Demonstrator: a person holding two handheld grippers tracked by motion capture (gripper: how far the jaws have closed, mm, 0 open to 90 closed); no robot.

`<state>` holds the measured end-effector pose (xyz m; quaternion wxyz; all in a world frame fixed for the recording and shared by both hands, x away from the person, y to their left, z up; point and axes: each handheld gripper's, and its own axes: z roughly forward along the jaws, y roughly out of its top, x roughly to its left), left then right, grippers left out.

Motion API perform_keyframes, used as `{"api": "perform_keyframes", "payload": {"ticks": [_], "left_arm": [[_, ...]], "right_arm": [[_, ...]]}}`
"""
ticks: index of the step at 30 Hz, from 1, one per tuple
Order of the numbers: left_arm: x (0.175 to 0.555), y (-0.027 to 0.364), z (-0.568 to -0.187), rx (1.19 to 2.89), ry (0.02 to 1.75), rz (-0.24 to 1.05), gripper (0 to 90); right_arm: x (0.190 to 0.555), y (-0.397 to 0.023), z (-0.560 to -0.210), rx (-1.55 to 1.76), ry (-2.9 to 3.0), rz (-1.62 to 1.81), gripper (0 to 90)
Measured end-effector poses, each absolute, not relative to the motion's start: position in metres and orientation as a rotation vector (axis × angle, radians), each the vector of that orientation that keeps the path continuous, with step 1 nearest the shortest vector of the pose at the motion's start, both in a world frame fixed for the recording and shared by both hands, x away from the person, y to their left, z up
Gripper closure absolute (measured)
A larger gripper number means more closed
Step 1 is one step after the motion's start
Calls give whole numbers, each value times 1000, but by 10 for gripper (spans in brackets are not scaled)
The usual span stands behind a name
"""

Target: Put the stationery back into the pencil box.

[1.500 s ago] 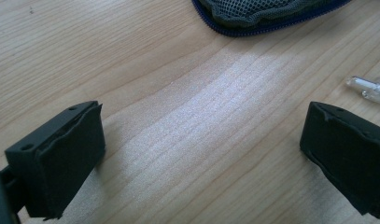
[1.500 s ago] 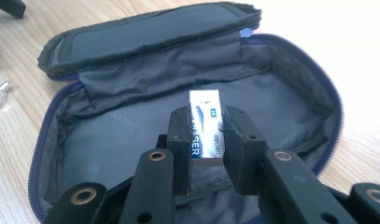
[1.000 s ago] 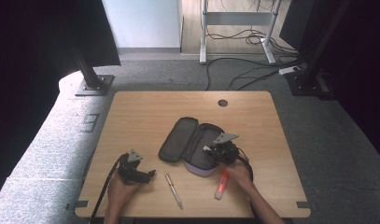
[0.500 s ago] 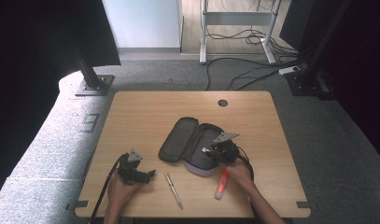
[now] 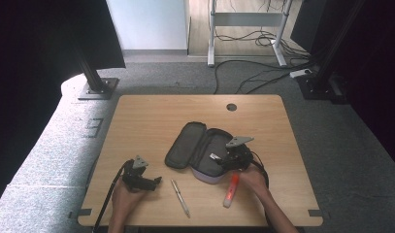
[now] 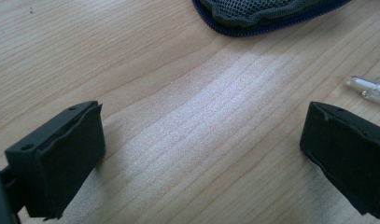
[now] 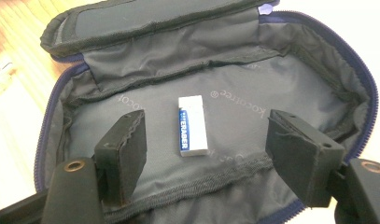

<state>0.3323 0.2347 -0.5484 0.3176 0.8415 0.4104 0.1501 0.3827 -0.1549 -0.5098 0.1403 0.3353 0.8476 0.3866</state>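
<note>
A dark grey pencil case [image 5: 200, 148] lies unzipped and spread flat mid-table. Inside it, on the grey lining [image 7: 253, 93], rests a white eraser [image 7: 193, 125] with a blue label. My right gripper [image 7: 207, 140] hovers over the case [image 5: 230, 156]; its jaws have just been opening and now stand apart on either side of the eraser without touching it. My left gripper [image 5: 142, 178] rests near the table's front left, open over bare wood [image 6: 201, 140], nothing between its pads.
A clear pen [image 5: 180, 197] lies between the two hands, its tip at the edge of the left gripper view [image 6: 369, 88]. An orange-red marker [image 5: 231, 189] lies beside the right hand. The wooden table [image 5: 151, 116] has a cable hole [image 5: 231, 107] at the back.
Both hands and all the objects keep their places; I can make out no shift in the high view.
</note>
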Motion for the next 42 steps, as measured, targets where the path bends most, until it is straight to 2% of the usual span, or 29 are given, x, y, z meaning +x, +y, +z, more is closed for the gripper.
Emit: {"api": "perform_keyframes", "payload": {"ticks": [7,16,29,42], "left_arm": [[332,235,-548,2214,1080,395,0],[332,235,-548,2215,1080,395,0],[332,235,-548,2215,1079,395,0],[332,235,-548,2215,1080,395,0]], "right_arm": [[379,-158,-508,978,2451,1111,249],[370,-166,-501,1001,2423,1107,136],[358,-174,-497,991,2425,1102,110],[338,-189,-503,994,2427,1104,127]]}}
